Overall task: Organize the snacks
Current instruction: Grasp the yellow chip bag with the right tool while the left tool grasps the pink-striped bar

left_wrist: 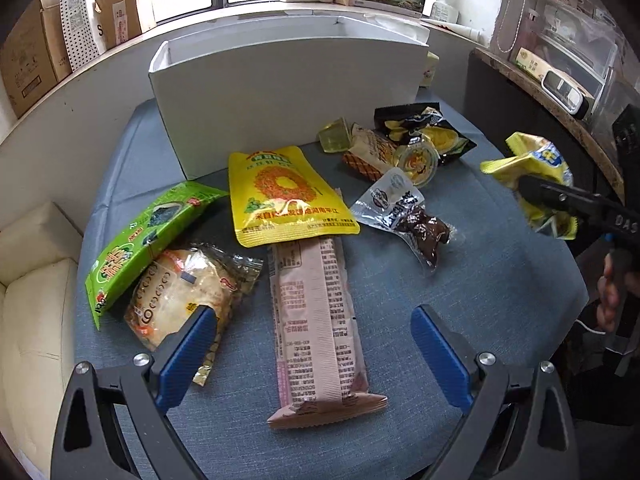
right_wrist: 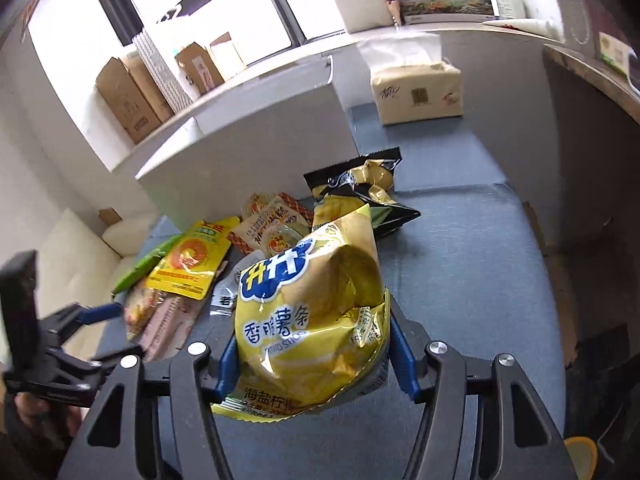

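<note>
1. The right gripper (right_wrist: 312,354) has its jaws closed on the lower half of a yellow chip bag (right_wrist: 316,312), which is held up off the blue cloth (right_wrist: 460,280).
2. In the left wrist view that bag (left_wrist: 532,176) hangs at 3 o'clock, clear of the cloth (left_wrist: 480,272).
3. The left gripper (left_wrist: 314,330) is wide open and holds nothing; a pink bar (left_wrist: 316,320) lies between its fingers, pointing to 12 o'clock.
4. A yellow pouch (left_wrist: 280,196) overlaps the bar's far end.
5. A green pack (left_wrist: 148,236) and a clear cracker bag (left_wrist: 188,296) lie at 9 o'clock.
6. A white box (left_wrist: 280,92) stands at 12 o'clock.
7. A black bag (left_wrist: 424,132) and small sweets lie at 1 o'clock.
</note>
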{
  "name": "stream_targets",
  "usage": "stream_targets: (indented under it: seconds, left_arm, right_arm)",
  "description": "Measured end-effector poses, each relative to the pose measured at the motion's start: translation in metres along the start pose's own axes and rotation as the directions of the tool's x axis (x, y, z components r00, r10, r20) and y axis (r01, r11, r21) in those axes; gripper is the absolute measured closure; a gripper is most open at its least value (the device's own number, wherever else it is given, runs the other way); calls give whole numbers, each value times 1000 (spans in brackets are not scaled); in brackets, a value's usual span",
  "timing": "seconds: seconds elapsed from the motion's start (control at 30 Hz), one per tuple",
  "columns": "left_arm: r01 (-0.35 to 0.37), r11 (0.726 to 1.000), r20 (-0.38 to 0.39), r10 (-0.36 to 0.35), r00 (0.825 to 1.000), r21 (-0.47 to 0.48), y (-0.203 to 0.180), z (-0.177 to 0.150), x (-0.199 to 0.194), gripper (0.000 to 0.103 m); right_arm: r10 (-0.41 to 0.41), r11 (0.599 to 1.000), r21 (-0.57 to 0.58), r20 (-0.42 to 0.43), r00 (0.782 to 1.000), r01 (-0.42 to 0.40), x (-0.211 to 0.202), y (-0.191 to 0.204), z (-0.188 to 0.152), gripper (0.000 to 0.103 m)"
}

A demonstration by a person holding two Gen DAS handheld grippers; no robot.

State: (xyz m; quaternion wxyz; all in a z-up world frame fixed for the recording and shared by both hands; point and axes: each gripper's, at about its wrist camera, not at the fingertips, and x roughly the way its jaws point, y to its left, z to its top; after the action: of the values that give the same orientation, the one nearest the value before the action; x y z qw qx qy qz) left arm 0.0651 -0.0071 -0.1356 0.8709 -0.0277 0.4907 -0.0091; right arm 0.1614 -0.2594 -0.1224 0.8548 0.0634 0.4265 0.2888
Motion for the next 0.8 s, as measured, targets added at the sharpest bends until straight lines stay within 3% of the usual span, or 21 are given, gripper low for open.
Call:
stream_targets:
  seconds: [0.1,0.2,0.3,0.4,0.63,0.8]
  left_arm:
    - [14,1000,-36,-14,999,1,-6,-2,17,4]
    - [5,1000,-73,-6,997,-6,-7,-4,34,19]
    - [-29,999,-53,31,998,25,-10,-3,37,23]
    - [-40,999,-33,41,999,21,-7,-2,35,45]
    - [-16,998,9,16,1000,53,-5,-9,19,51]
    - [54,998,38,-55,998,22,0,-17,-10,52]
  right_arm:
    - [-7,1000,12,16,1000,6,-14,-1,-4,37]
    - [-8,1000,15,20,1000,8,-19,1,-6,37]
    - [-8,1000,5,11,1000,7,-17,5,-6,37]
    - [-4,1000,-8,1,1000,4,-18,7,-10,37]
    - [22,999,-30,-3,1000,-22,-15,21,-15,37]
    - [40,998,-43,-3,999,-40,-18,30,-16,37]
